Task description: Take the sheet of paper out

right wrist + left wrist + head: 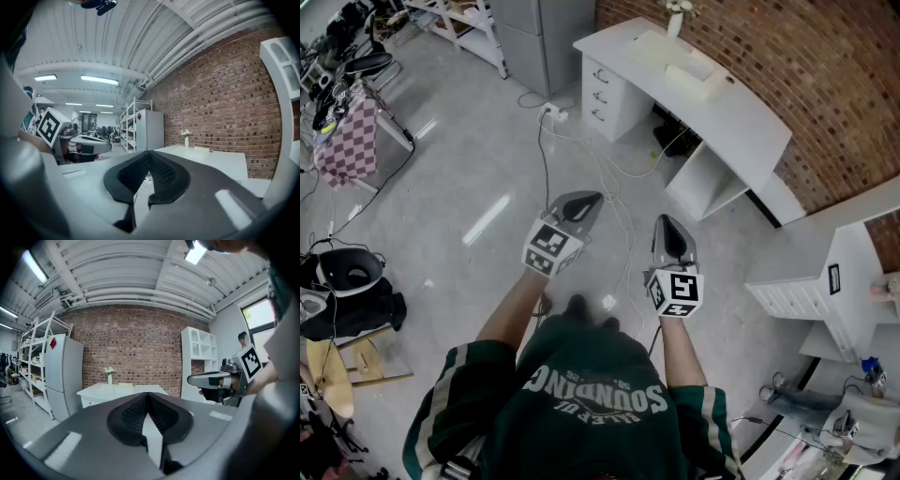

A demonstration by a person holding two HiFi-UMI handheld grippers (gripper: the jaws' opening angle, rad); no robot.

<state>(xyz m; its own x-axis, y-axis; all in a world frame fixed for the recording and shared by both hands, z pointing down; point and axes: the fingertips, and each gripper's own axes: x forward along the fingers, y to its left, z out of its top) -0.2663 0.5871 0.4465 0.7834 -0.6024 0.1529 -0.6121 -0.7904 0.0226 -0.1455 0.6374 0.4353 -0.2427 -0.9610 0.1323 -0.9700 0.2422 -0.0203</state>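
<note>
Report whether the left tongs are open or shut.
Shut. In the left gripper view the left tongs have their two black sides meeting at the tip, with nothing held between them.

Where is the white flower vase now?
Head view, top centre: the white flower vase stands on the long white desk, beside the red brick wall.

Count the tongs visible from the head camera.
2. The left tongs are left of centre and the right tongs right of centre, both shut and empty above the floor. None appears hidden.
</note>
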